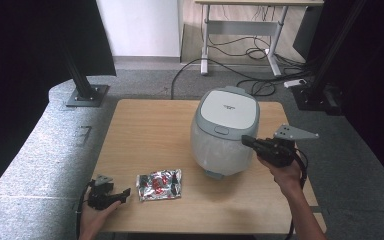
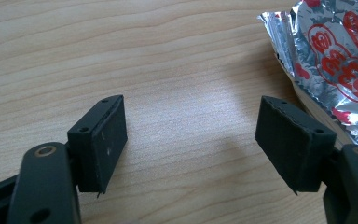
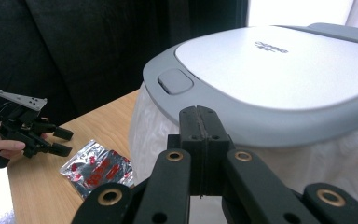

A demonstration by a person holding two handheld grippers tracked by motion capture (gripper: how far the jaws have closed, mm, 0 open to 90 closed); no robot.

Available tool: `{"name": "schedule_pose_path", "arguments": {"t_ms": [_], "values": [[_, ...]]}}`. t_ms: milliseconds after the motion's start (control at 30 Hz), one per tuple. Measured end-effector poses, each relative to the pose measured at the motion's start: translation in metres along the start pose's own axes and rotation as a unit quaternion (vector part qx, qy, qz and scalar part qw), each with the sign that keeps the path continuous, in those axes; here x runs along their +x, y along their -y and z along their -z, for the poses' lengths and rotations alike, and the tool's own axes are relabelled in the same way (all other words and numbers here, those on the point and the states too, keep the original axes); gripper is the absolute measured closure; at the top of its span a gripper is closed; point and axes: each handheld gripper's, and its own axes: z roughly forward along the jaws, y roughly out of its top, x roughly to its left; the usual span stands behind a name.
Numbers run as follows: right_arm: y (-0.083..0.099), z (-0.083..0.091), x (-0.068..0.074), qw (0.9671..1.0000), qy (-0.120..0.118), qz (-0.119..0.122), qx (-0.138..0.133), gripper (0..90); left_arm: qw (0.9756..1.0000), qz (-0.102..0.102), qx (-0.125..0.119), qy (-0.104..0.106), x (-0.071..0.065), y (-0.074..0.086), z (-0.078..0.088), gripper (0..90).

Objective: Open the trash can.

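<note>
A white rice cooker (image 1: 225, 131) with a grey lid stands right of the table's middle; its lid and latch button (image 3: 175, 81) fill the right gripper view. My right gripper (image 1: 246, 140) is shut with nothing between its pads (image 3: 198, 122), and its tip is close to the cooker's right front side. A silver foil packet with red print (image 1: 159, 184) lies flat near the front left. My left gripper (image 1: 126, 192) rests on the table just left of the packet, jaws wide open over bare wood (image 2: 191, 135), the packet (image 2: 335, 56) beyond its right jaw.
The wooden table (image 1: 150, 130) stands on grey carpet. Black stands (image 1: 82, 85) and dark curtains flank it. A white desk with cables (image 1: 240, 30) is behind. The left half of the tabletop is bare wood.
</note>
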Motion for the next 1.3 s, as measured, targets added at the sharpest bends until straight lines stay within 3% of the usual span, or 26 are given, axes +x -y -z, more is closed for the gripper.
{"name": "schedule_pose_path", "arguments": {"t_ms": [433,1300], "values": [[-0.013,-0.024,0.002,0.9998,-0.015,-0.007,0.007,89.3,1.0,-0.001,0.002,0.001,0.001,0.0,0.0,25.1],[-0.029,-0.051,0.005,0.9996,-0.022,-0.008,0.018,89.3,1.0,-0.002,0.005,0.002,0.002,0.0,0.0,25.2]]}}
